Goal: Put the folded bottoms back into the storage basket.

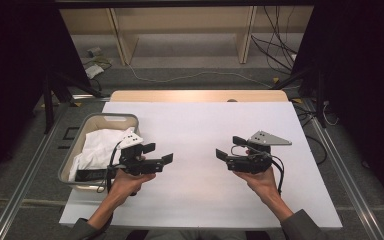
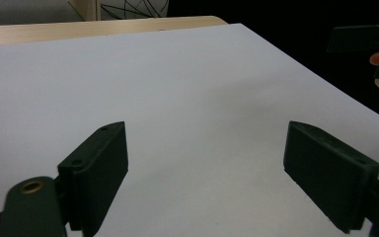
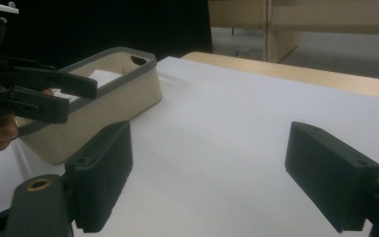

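My left gripper hovers over the white table sheet, just right of a beige basket. Its jaws stand wide apart with nothing between them; in the left gripper view the left gripper frames bare white sheet. My right gripper is held over the right half of the sheet and points left, toward the other one. The right gripper is open and empty too. A crumpled white cloth lies inside the basket.
The table's wooden far edge runs beyond the white sheet. Metal rails flank the table on both sides. Cables trail on the floor behind it.
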Action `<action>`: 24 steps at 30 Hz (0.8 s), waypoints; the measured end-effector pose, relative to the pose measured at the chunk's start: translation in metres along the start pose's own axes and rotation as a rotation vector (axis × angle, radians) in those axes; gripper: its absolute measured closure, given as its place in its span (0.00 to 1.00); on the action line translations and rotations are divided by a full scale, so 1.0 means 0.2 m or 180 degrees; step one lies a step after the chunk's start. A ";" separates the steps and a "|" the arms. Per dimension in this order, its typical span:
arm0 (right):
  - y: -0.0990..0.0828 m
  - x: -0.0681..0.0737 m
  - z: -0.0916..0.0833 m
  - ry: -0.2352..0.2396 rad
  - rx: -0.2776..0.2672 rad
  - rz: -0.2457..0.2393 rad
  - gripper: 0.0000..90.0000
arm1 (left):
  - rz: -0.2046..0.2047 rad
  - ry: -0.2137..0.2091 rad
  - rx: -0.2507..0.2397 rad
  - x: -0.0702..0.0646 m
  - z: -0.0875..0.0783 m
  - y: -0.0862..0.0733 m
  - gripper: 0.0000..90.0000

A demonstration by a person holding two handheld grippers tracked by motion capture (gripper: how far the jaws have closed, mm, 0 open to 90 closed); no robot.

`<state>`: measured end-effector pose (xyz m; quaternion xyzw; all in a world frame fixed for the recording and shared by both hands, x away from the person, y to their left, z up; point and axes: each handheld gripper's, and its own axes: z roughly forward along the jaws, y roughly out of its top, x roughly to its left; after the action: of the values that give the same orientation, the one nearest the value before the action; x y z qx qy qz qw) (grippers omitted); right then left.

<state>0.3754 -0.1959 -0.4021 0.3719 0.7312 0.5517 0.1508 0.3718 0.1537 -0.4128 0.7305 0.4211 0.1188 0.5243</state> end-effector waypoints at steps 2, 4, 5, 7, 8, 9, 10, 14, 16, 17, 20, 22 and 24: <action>-0.01 0.00 0.00 -0.0008 0.0008 -0.0011 0.19 | 0.0018 -0.0072 -0.0022 -0.02 -0.01 -0.02 0.17; -0.02 0.00 -0.01 -0.0006 0.0006 -0.0022 0.18 | 0.0127 -0.0090 -0.0012 -0.04 -0.01 -0.03 0.16; -0.02 0.00 -0.01 -0.0004 0.0002 -0.0020 0.18 | 0.0160 -0.0101 -0.0032 -0.05 -0.02 -0.04 0.15; -0.03 0.01 -0.03 -0.0009 -0.0013 -0.0021 0.18 | 0.0185 -0.0130 -0.0061 -0.05 -0.02 -0.05 0.14; -0.03 0.01 -0.03 -0.0011 -0.0015 -0.0035 0.18 | 0.0206 -0.0140 -0.0092 -0.05 -0.02 -0.06 0.13; -0.03 0.01 -0.04 -0.0014 -0.0036 -0.0049 0.18 | 0.0208 -0.0140 -0.0123 -0.05 -0.03 -0.06 0.13; -0.04 0.02 -0.04 -0.0006 -0.0047 -0.0054 0.18 | 0.0191 -0.0144 -0.0142 -0.06 -0.03 -0.07 0.13; -0.05 0.03 -0.06 -0.0008 -0.0055 -0.0064 0.18 | 0.0267 -0.0111 -0.0104 -0.05 -0.02 -0.09 0.13; -0.06 0.03 -0.07 -0.0001 -0.0055 -0.0079 0.18 | 0.0255 -0.0075 -0.0089 -0.05 -0.02 -0.10 0.13; -0.06 0.03 -0.07 0.0000 -0.0051 -0.0080 0.18 | 0.0244 -0.0077 -0.0088 -0.04 -0.02 -0.11 0.13; -0.08 0.03 -0.08 -0.0003 -0.0053 -0.0101 0.18 | 0.0212 -0.0086 -0.0118 -0.04 -0.03 -0.11 0.13; -0.08 0.03 -0.09 -0.0003 -0.0061 -0.0108 0.18 | 0.0233 -0.0091 -0.0128 -0.04 -0.04 -0.12 0.13; -0.09 0.03 -0.11 -0.0013 -0.0073 -0.0108 0.18 | 0.0263 -0.0081 -0.0139 -0.05 -0.04 -0.13 0.13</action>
<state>0.3503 -0.2081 -0.4105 0.3588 0.7307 0.5566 0.1659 0.3485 0.1547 -0.4295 0.7371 0.3812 0.1403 0.5401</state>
